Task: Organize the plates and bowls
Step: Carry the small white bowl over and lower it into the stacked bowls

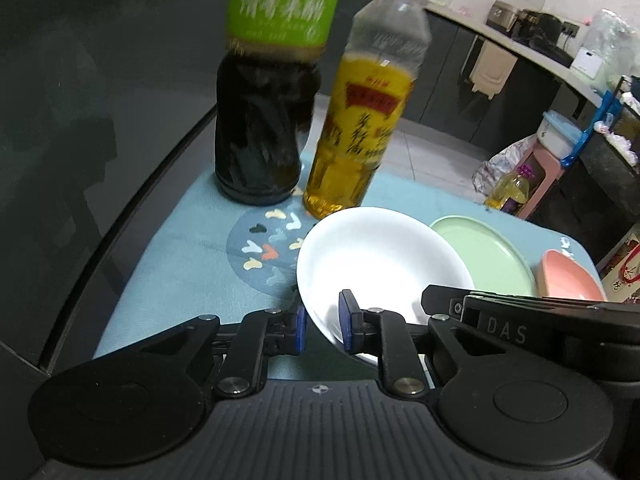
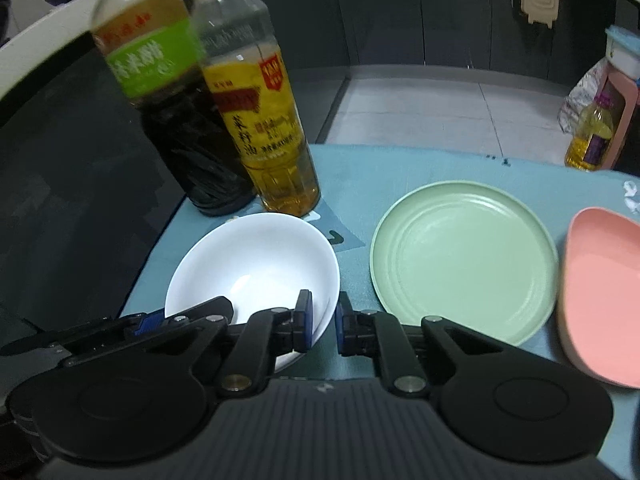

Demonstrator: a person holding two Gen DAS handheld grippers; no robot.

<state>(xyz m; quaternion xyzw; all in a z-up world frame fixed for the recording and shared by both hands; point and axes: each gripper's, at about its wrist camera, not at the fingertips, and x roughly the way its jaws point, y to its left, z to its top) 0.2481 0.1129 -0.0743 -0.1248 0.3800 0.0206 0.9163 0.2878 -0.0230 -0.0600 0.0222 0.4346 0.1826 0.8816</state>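
Both tongs pinch the white bowl's (image 1: 380,264) near rim: the left tongs (image 1: 322,326) on its left side, the right tongs (image 2: 322,322) on its right; the bowl sits on the blue mat (image 2: 400,176), beside the green plate (image 2: 464,256) and pink bowl (image 2: 600,292); behind stand a dark bottle (image 2: 188,128) and an oil bottle (image 2: 272,136).

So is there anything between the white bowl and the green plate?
Nothing visible. Only bare blue mat separates the white bowl from the green plate. The two bottles stand behind the bowl.
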